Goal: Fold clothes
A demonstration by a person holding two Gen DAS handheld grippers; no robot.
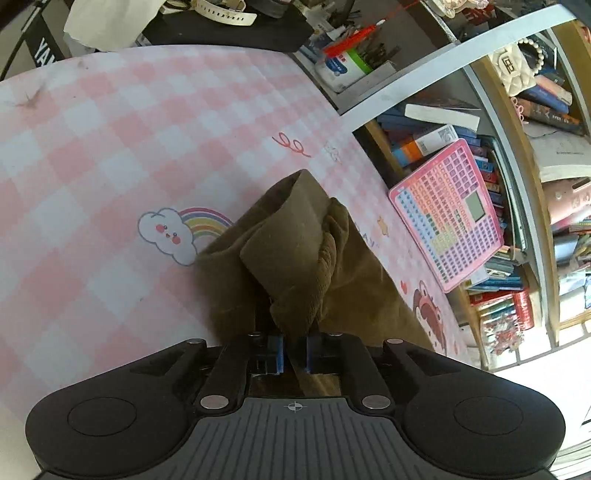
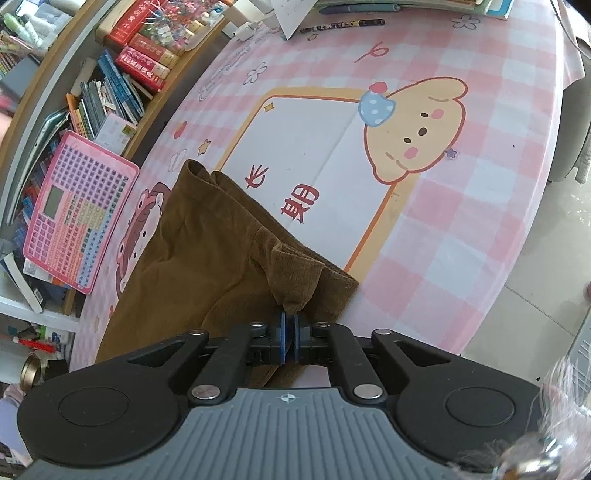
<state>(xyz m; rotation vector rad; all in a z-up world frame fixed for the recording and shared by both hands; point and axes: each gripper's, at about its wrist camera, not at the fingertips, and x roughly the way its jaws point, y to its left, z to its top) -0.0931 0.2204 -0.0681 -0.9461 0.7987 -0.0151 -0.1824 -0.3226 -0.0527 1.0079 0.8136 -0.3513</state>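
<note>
A brown corduroy garment [image 1: 295, 251] lies on the pink checked tablecloth [image 1: 110, 129], with one end bunched up and raised right in front of my left gripper [image 1: 294, 350]. The blue pads stand a little apart and a strip of the fabric runs loosely between them. In the right wrist view the same garment [image 2: 207, 251] lies flat and folded along the table's left side. My right gripper [image 2: 291, 332] is shut on its near corner, the pads almost touching around a pinch of cloth.
A pink toy keyboard [image 1: 448, 214] [image 2: 74, 214] leans against a bookshelf [image 1: 443, 140] [image 2: 122, 85] packed with books beside the table. Pens and papers [image 2: 340, 22] lie at the table's far end. The table edge [image 2: 517, 266] drops to a tiled floor on the right.
</note>
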